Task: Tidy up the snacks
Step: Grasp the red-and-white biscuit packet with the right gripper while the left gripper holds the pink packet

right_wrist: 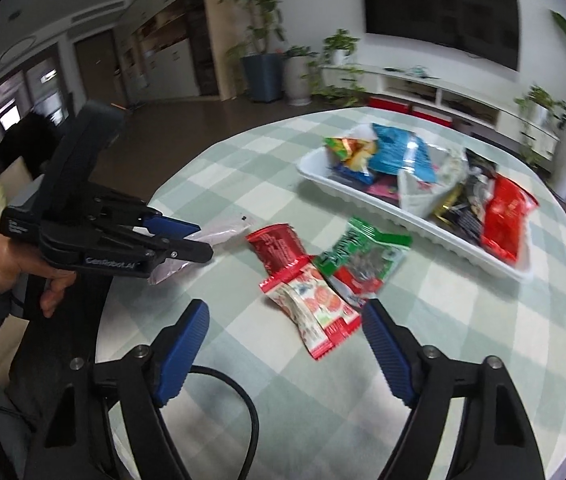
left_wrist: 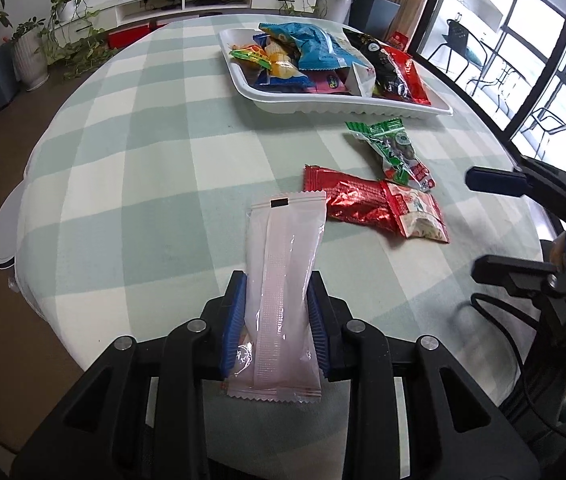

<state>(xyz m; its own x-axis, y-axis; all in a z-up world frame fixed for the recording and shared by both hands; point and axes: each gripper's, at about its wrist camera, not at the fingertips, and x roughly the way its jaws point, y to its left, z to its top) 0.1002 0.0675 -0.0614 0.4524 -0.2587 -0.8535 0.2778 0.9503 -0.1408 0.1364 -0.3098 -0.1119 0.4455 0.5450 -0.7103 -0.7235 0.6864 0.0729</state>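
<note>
My left gripper [left_wrist: 275, 284] is shut on a pale pink snack packet [left_wrist: 283, 280] and holds it above the checked table; it also shows in the right wrist view [right_wrist: 199, 246] with the packet [right_wrist: 219, 234]. My right gripper [right_wrist: 285, 316] is open and empty, just short of a red-and-white snack packet [right_wrist: 315, 308]. It also shows at the right edge of the left wrist view [left_wrist: 487, 220]. A red foil packet [left_wrist: 347, 202] and a green packet [left_wrist: 393, 148] lie loose on the table. A white tray [left_wrist: 323, 106] at the far side holds several snack bags.
The round table with a green-and-white checked cloth [left_wrist: 155, 168] drops off at its left and near edges. A black cable [right_wrist: 243, 408] runs under my right gripper. Potted plants [left_wrist: 31, 52] and a low white TV cabinet [left_wrist: 187, 0] stand beyond the table.
</note>
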